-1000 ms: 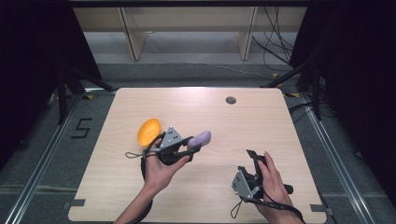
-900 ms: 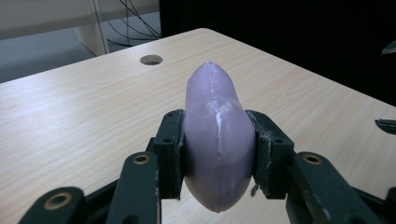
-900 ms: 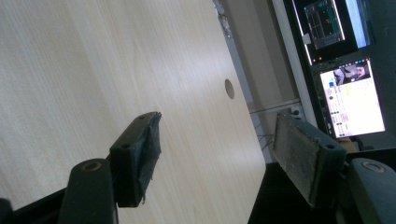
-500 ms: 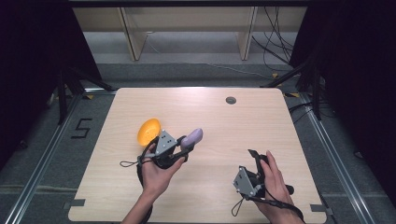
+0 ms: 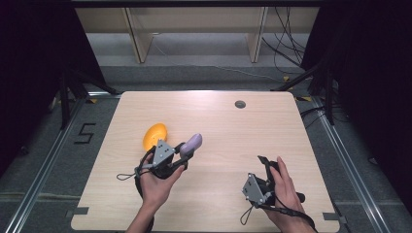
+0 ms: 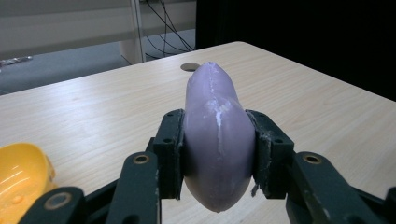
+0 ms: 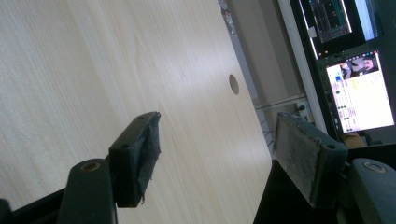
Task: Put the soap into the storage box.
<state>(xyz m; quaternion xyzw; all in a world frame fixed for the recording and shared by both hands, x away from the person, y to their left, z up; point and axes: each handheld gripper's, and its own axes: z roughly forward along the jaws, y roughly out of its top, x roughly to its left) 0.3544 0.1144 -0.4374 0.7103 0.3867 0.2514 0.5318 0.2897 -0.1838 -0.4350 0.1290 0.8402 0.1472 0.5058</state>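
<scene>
Pale wooden table (image 5: 214,121) carries the whole scene, one round cable hole (image 5: 240,104) near its far edge. Two hands work above it, each with one gripper. The left gripper (image 5: 182,151) is clamped on a single lilac, egg-shaped object (image 5: 192,143); the left gripper view has that purple object (image 6: 217,140) wedged upright between both black pads, pressed on either flank, its pointed end aimed toward the far side of the table and its rounded end hanging below the jaws. Just beside the left gripper, on the side away from the right hand, lies one yellow-orange object (image 5: 155,136) on the tabletop, touching nothing held; the left gripper view catches only its glossy edge (image 6: 21,175) at the lower left corner. The right gripper (image 5: 266,167) sits well apart near the table's near right corner, jaws spread wide with nothing between them, as the right gripper view (image 7: 219,154) makes plain. That tilted view also takes in lit monitor screens (image 7: 359,95) beyond the table edge. From above, floor cables (image 5: 286,48) trail behind the table.
</scene>
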